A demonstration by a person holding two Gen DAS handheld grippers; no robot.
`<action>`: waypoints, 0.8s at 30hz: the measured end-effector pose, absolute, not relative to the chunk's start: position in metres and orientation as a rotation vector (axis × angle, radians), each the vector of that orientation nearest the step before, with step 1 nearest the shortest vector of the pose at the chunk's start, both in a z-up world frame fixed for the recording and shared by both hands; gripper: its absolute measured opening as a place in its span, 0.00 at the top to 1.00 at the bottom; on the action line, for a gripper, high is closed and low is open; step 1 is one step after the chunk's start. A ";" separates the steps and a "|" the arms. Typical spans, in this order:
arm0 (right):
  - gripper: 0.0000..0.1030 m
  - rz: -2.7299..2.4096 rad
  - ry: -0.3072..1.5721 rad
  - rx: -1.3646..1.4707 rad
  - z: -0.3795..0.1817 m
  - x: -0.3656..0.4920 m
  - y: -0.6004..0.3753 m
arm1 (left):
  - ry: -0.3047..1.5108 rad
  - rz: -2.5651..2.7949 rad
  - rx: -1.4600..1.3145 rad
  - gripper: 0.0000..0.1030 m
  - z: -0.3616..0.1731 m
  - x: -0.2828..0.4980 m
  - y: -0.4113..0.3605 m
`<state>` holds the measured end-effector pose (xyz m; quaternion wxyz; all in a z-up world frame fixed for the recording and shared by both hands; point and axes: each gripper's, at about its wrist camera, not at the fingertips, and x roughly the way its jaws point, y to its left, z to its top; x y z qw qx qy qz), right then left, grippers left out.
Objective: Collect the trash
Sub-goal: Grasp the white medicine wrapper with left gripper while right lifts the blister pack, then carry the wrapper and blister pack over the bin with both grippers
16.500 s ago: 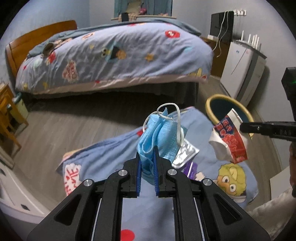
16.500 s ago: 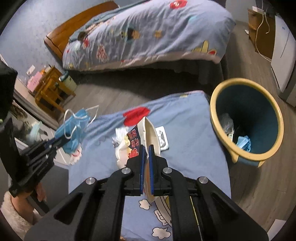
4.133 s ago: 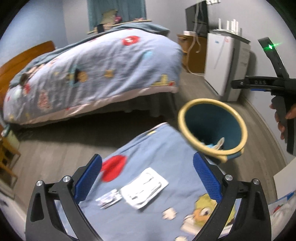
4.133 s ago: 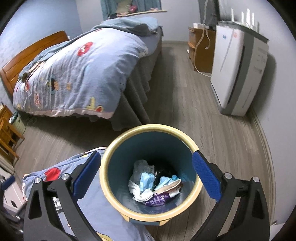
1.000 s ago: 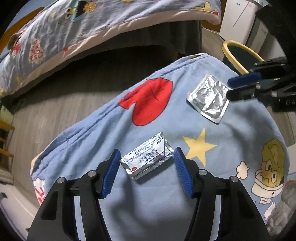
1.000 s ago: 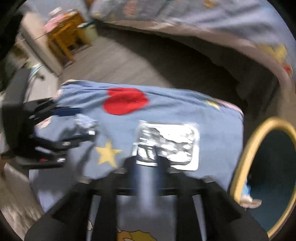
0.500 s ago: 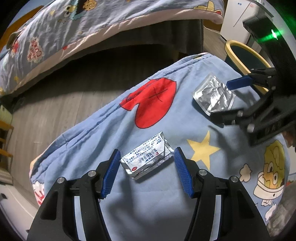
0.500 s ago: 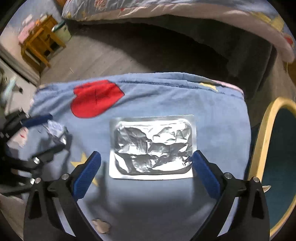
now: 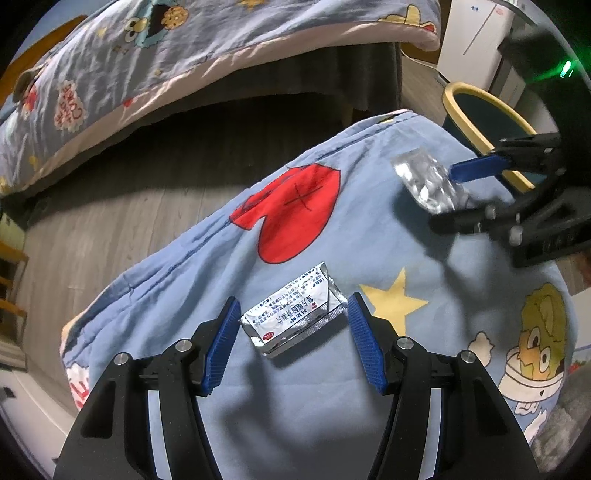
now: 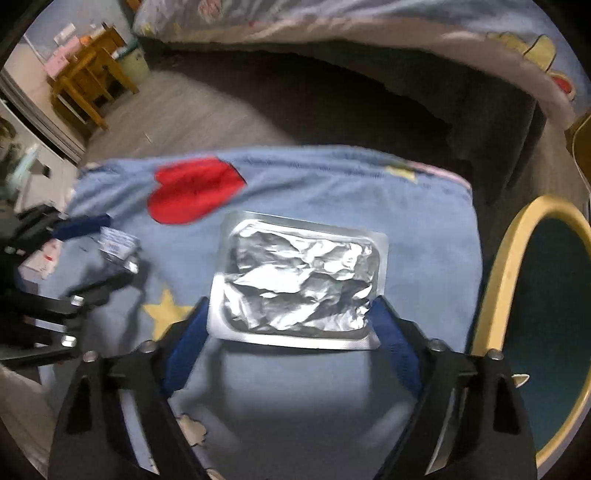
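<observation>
A small printed foil sachet (image 9: 295,308) lies on the blue cartoon blanket (image 9: 369,229). My left gripper (image 9: 293,345) is open, its blue pads on either side of the sachet. A crumpled silver blister sheet (image 10: 299,284) lies on the blanket between the open pads of my right gripper (image 10: 291,332). The sheet (image 9: 428,182) and the right gripper (image 9: 476,195) also show in the left wrist view. The sachet (image 10: 118,243) and the left gripper (image 10: 92,254) show in the right wrist view. A yellow-rimmed blue trash bin (image 10: 517,266) stands to the right.
A bed with a cartoon quilt (image 9: 184,51) stands behind, with dark floor under it. A white appliance (image 9: 476,33) stands beyond the bin (image 9: 480,107). A wooden table (image 10: 88,77) is at far left in the right wrist view. The blanket's edge drops to grey wood floor (image 9: 110,206).
My right gripper has moved down and in around the silver blister sheet, its jaws narrowing toward the sheet's sides. My left gripper stays around the sachet.
</observation>
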<state>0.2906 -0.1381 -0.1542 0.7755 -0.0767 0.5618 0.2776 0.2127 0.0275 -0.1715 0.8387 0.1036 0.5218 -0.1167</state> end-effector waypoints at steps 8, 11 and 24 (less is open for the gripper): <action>0.73 0.619 1.141 -0.150 -0.125 0.280 -0.152 | 1.083 -0.245 0.231 0.41 -0.162 0.205 0.018; 0.87 0.566 1.073 -0.155 -0.105 0.283 -0.162 | 1.077 -0.242 0.222 0.41 -0.159 0.202 0.021; 0.90 0.421 1.117 0.021 -0.118 0.314 -0.215 | 1.084 -0.247 0.219 0.41 -0.160 0.205 0.021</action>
